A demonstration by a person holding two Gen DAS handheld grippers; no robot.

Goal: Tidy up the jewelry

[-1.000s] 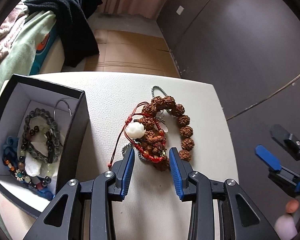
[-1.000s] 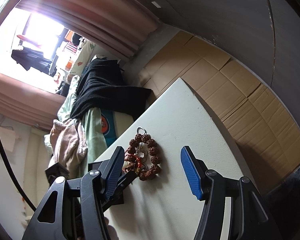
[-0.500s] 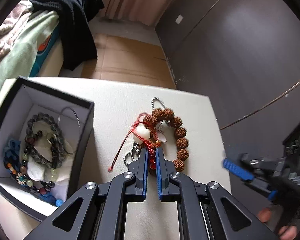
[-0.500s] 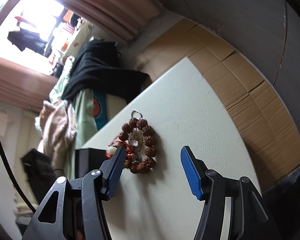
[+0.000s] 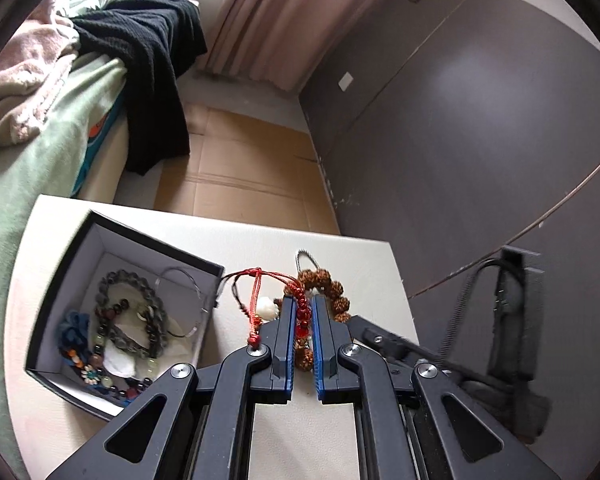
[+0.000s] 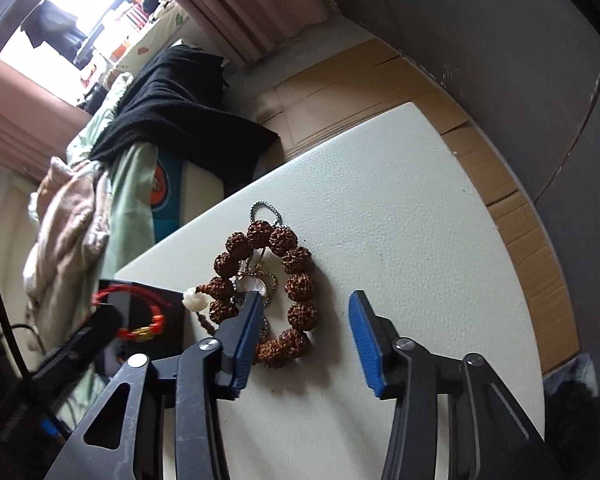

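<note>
Left gripper (image 5: 302, 312) fingers are clamping the red cord bracelet (image 5: 300, 304); right gripper (image 6: 304, 332) fingers are standing apart. Box (image 5: 60, 280) is holding several bracelets; seed-bead bracelet (image 6: 296, 280) is remaining on the worktop (image 6: 400, 220).

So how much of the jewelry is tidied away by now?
Partly done. Several bead bracelets already lie in the box. In hand: the left gripper is shut on a red cord bracelet, its loop hanging beside the box. Left over: the brown bead bracelet and a silver chain lie on the table, with the right gripper open over them.
</note>
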